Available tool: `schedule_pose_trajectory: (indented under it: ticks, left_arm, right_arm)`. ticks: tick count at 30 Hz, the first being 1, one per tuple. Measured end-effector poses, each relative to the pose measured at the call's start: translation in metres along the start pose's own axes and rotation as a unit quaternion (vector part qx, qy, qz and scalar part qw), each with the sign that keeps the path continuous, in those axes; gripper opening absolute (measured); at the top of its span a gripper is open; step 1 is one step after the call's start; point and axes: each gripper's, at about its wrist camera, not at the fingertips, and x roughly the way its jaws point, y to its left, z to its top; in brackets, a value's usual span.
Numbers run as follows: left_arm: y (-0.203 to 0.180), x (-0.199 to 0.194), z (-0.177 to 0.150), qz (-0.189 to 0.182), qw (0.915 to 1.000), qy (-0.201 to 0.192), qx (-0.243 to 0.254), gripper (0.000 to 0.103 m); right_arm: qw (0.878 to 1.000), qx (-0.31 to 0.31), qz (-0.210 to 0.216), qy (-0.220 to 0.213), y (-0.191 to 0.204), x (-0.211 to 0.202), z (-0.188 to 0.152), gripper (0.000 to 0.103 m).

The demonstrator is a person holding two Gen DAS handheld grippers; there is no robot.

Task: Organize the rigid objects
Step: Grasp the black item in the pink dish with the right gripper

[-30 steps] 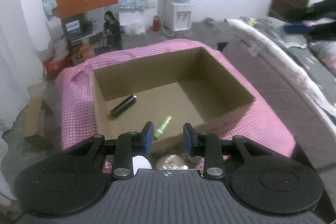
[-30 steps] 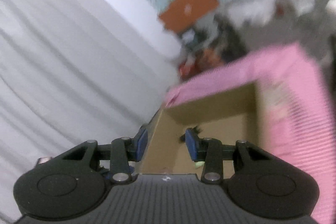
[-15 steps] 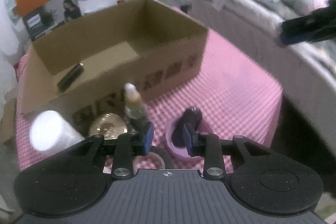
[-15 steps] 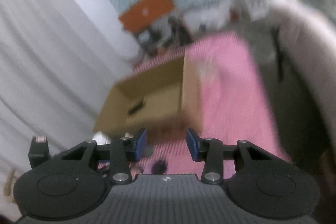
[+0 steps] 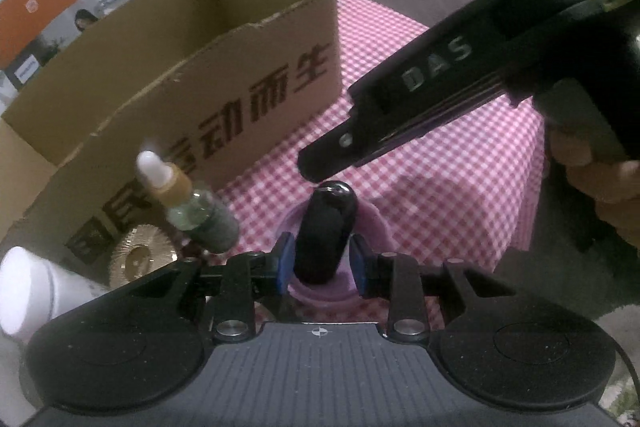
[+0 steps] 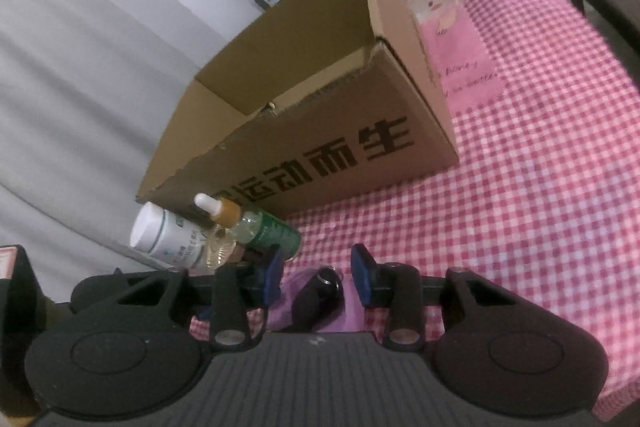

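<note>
Here the left gripper (image 5: 320, 267) tilts steeply down at the table, its blue pads spread on either side of a glossy black oblong object (image 5: 324, 235) without clearly pressing it. That object stands in a shallow lilac plastic dish (image 5: 372, 223) on the pink-and-white checked tablecloth (image 5: 460, 179). The right gripper (image 6: 318, 273) slants down more gently from the other side, its jaws closing with the same black object (image 6: 320, 291) between them; whether the pads touch it I cannot tell. In the left wrist view its black finger (image 5: 384, 123) ends just above the object, and the person's hand (image 5: 600, 179) grips the handle at the right edge. Just to the left stand a small green glass bottle with a tan collar and white dropper tip (image 5: 192, 203), a gold ridged round lid (image 5: 138, 259) and a white cylindrical plastic jar (image 6: 164, 239), all near the front wall of an open brown cardboard box printed with black characters (image 6: 340, 151). A pink cloth with a cartoon figure (image 6: 456, 47) lies beside the box.
</note>
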Motion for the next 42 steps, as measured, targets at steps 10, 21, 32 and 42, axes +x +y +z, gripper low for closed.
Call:
schedule_pose_trajectory:
  ticks: [10, 21, 32, 42]
  left_arm:
    - [-0.001, 0.010, 0.005, 0.007, 0.9998, 0.015, 0.009, 0.031]
    - [-0.001, 0.020, 0.012, 0.014, 0.9997, 0.016, 0.010, 0.030]
    - [-0.008, 0.020, 0.012, 0.024, 0.9996, 0.014, 0.004, 0.017]
    - [-0.016, 0.011, 0.009, 0.026, 0.9996, -0.003, 0.004, 0.015]
  right_arm:
    - [0.999, 0.029, 0.032, 0.010, -0.018, 0.023, -0.015, 0.031]
    - [0.998, 0.023, 0.056, -0.001, -0.016, 0.014, -0.013, 0.024]
    - [0.993, 0.088, 0.080, -0.001, -0.038, -0.007, -0.020, 0.025]
    - [0.990, 0.119, 0.078, 0.012, -0.035, 0.011, -0.032, 0.026]
